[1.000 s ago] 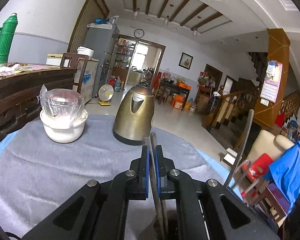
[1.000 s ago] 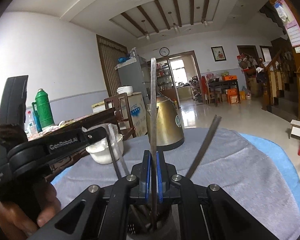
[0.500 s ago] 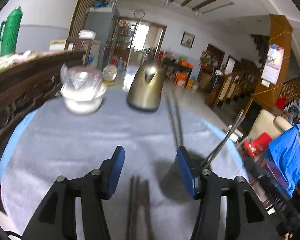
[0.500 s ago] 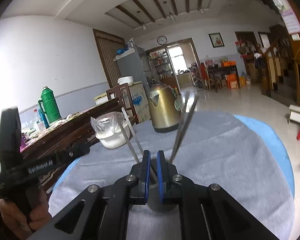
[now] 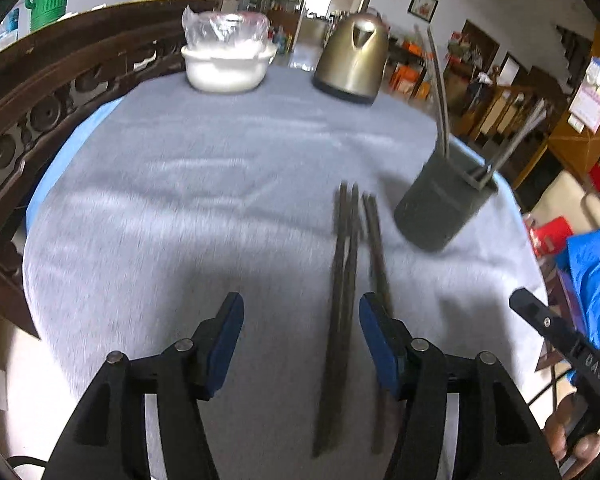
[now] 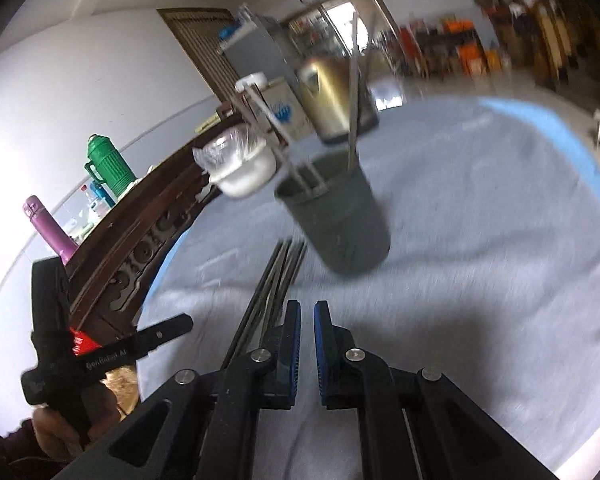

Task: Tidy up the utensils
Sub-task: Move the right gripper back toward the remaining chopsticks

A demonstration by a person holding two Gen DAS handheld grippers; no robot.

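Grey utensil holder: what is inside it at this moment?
The grey utensil holder has several metal chopsticks standing in it, leaning against its rim. Blur hides their exact number, and the holder's wall covers their lower ends and its bottom.

Chopsticks [image 5: 342, 300] motion-blurred, count unclear; near ends cut off by frame edge.

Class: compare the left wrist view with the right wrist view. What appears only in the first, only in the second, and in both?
Only the left wrist view: the open left claw and blue cloth at right. Only the right wrist view: the shut, empty right claw and purple bottle. Both: loose chopsticks on the grey tablecloth, grey holder, kettle, white bowl.
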